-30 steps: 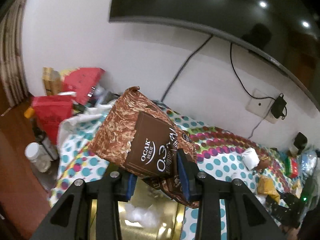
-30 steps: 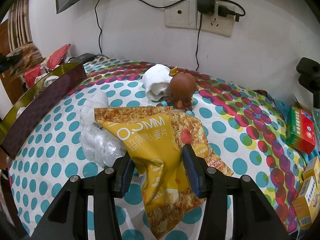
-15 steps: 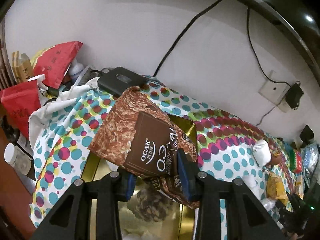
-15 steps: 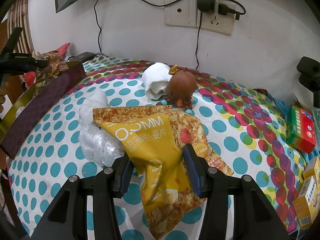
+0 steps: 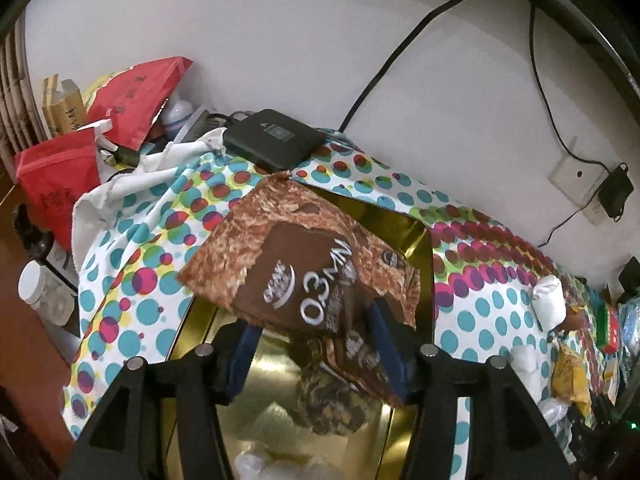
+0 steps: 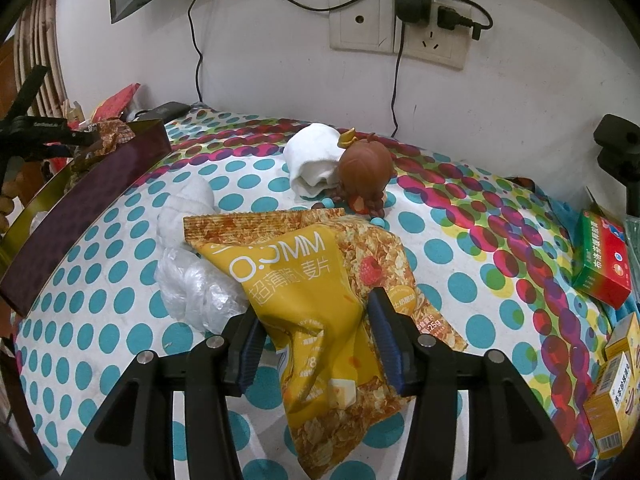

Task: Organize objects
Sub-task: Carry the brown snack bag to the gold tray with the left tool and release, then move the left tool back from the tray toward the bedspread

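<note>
Left wrist view: my left gripper (image 5: 316, 344) pinches the brown cereal bag (image 5: 304, 272) over the gold tray (image 5: 416, 236); right gripper (image 6: 316, 336) clamps the yellow cereal bag (image 6: 316, 304) on the tabletop (image 6: 460, 264).

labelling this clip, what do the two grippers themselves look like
Both look alike: the left gripper and right gripper are matte black plastic with angular cut-out frames. Round silver bolt heads sit on top. The jaws carry dark blue pads on their inner faces. No cables, markings or sleeves show.
</note>
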A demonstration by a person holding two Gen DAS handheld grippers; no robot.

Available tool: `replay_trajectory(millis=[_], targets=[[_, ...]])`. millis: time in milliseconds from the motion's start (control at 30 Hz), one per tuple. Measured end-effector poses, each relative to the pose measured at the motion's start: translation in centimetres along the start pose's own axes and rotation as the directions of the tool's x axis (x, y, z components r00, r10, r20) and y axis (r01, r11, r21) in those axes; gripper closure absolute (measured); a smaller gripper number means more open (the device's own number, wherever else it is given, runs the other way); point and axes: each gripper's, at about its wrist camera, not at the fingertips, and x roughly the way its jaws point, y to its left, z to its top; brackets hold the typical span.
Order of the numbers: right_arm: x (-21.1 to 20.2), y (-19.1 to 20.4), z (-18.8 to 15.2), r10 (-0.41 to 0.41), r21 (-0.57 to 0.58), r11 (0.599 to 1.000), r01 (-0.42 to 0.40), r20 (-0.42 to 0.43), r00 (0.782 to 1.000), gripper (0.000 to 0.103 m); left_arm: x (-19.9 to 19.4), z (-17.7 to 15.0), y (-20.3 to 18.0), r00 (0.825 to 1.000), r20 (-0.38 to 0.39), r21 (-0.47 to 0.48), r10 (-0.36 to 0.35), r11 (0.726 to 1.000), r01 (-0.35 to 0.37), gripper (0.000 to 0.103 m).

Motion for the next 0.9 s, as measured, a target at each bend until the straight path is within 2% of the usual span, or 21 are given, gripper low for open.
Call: replay_trajectory(millis=[133, 367, 767, 867, 900], targets=[[0.0, -0.1, 0.0, 0.001, 0.001, 1.0, -0.001, 0.0, 1.0, 0.055, -1.4, -1.0, -0.3, 1.0, 0.009, 0.033, 0.008, 0.999, -0.008, 0.047], [0.0, 0.0, 0.1, 0.004, 0.002, 1.0, -0.004, 0.001, 1.0, 0.055, -6.1, -5.1, -2.2, 0.993, 0.101, 0.124, 0.056, 0.99, -0.068, 0.047], [-0.5, 0.3, 0.2, -0.008, -0.004, 1.0, 0.008, 0.024, 1.0, 0.061, -12.6, -14.2, -8.4, 0.983, 0.184, 0.206, 0.009, 0.977, -0.048, 0.047], [-0.5, 0.3, 0.2, -0.011, -0.006, 1.0, 0.011, 0.026, 1.0, 0.062, -13.1, -16.4, -10.1, 0.982, 0.188, 0.24, -0.007, 0.97, -0.039, 0.046], [-0.6, 0.4, 0.2, -0.018, -0.011, 1.0, 0.018, 0.028, 0.999, 0.063, -12.8, -17.3, -10.8, 0.986, 0.166, 0.25, -0.014, 0.968, -0.028, 0.046]])
